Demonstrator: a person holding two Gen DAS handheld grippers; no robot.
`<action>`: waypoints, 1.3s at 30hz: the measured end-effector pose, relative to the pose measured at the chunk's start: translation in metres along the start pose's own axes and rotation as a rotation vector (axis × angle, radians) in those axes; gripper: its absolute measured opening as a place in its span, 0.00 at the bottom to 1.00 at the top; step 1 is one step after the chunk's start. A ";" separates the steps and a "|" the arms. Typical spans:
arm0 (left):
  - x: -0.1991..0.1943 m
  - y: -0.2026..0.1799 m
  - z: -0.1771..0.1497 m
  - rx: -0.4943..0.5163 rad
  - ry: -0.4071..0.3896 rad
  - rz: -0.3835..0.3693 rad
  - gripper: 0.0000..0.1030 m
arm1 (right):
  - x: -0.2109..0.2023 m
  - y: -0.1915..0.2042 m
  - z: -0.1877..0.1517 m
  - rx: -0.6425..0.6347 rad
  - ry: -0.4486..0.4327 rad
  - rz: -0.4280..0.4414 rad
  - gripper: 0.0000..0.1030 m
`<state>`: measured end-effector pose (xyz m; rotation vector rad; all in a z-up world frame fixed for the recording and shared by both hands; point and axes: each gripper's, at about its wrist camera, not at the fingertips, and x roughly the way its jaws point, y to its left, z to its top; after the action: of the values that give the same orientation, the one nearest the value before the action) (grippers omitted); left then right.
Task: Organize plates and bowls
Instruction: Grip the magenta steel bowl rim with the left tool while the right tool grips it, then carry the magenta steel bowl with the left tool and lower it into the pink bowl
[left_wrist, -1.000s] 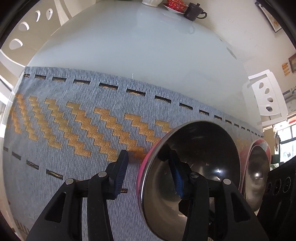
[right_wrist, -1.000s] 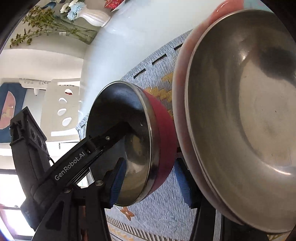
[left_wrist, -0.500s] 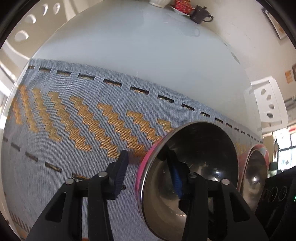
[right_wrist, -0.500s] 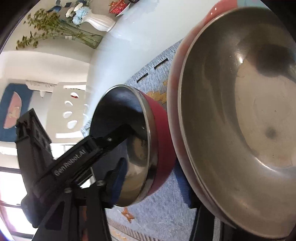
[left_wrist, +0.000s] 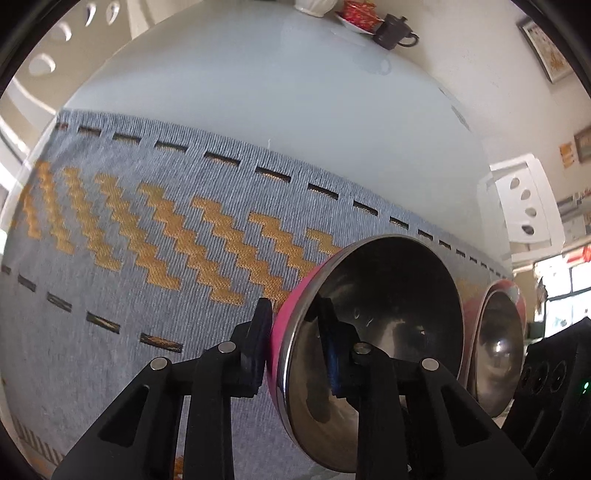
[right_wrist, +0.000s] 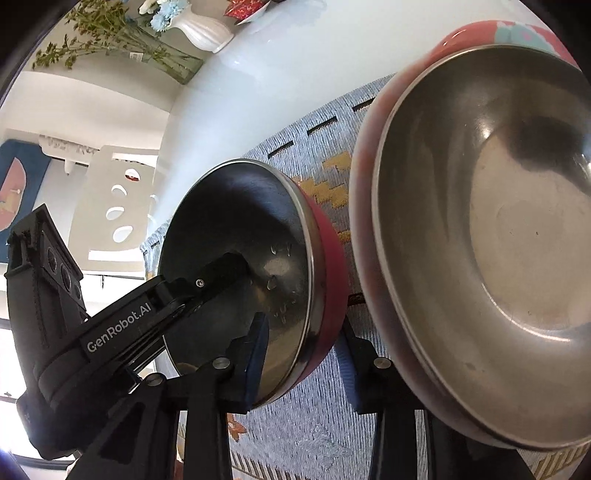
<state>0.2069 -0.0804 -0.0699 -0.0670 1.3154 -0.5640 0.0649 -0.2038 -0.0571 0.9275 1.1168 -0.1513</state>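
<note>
Left gripper (left_wrist: 295, 343) jaws pinching rim of tilted pink bowl (left_wrist: 373, 332) above woven runner (left_wrist: 147, 258) on tabletop (left_wrist: 295, 92), right gripper (right_wrist: 303, 354) jaws straddling same bowl's rim, contact uncertain, larger red bowl (right_wrist: 480, 240) just beside.

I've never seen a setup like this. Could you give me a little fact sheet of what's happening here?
Surface: grey woven cloth with gold zigzags on a glossy white table
Left gripper: pinching the rim of a small pink bowl with steel lining, one finger inside, one outside
Right gripper: fingers apart
Beside it: large pink-rimmed steel dish, tilted
</note>
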 end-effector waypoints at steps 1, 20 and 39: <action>-0.003 0.001 -0.002 0.010 -0.007 0.008 0.22 | 0.001 0.001 0.000 -0.002 0.005 0.003 0.34; -0.033 0.020 -0.012 0.063 -0.050 0.111 0.22 | 0.005 0.029 0.006 -0.049 0.008 0.004 0.34; -0.070 0.017 -0.024 0.080 -0.080 0.148 0.22 | -0.007 0.041 0.001 -0.093 0.018 0.018 0.34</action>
<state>0.1809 -0.0294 -0.0201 0.0726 1.2078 -0.4820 0.0840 -0.1808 -0.0287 0.8575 1.1226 -0.0752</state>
